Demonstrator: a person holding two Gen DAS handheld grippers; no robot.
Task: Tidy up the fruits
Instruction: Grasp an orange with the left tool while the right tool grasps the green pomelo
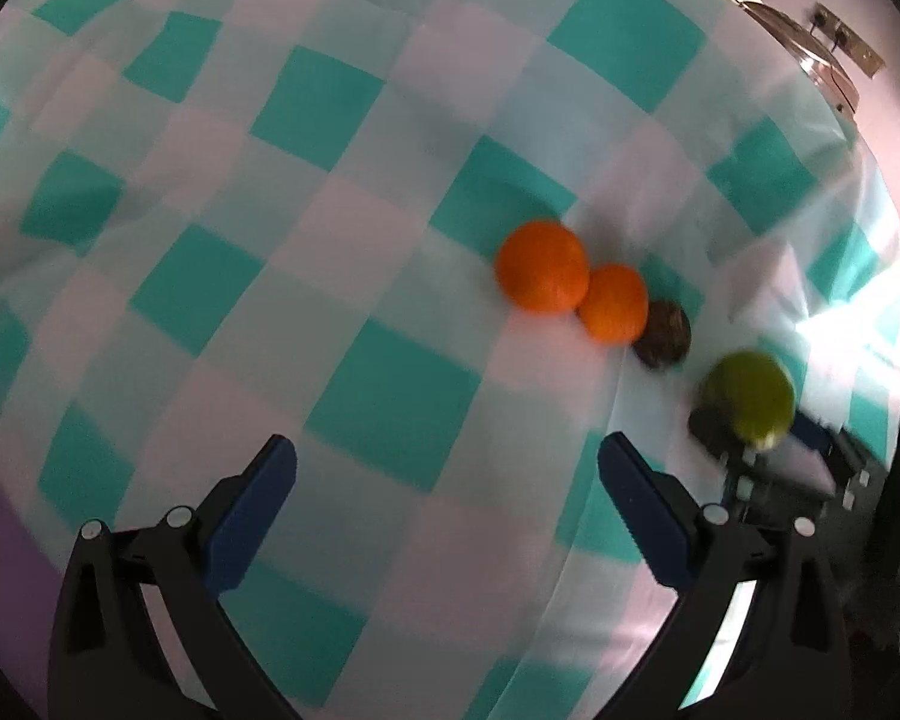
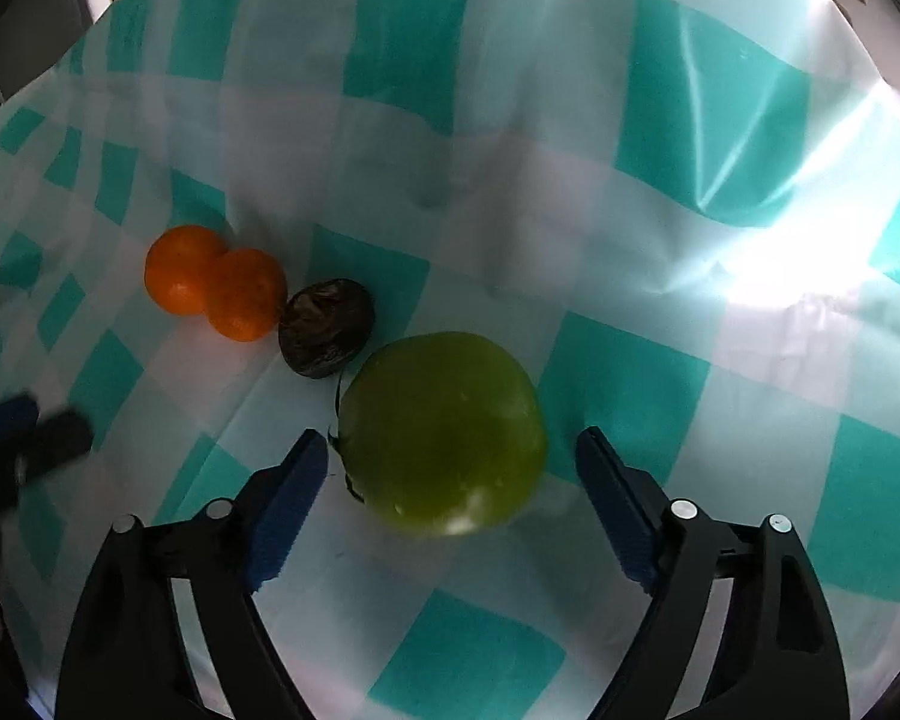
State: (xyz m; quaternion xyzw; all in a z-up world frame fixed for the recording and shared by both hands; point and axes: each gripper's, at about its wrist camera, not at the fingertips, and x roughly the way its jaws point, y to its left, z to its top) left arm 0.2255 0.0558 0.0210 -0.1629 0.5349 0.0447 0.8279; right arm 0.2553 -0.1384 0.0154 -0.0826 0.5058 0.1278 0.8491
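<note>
The left gripper hovers over the cloth, jaws wide and empty. Ahead of it, two oranges touch each other; a dark fruit lies just beside the nearer one. The green fruit sits next in line, between the fingers of the right gripper, whose jaws stand wide, not gripping. Judged step: placing or taking the green fruit. The next move calls for either closing squarely on it or backing straight off without nudging it.

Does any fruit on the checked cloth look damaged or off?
Yes: the dark fruit beside the two oranges is brown-black and wrinkled, as if shrivelled or overripe. The green fruit between the open right gripper fingers looks smooth; the cloth is creased.
</note>
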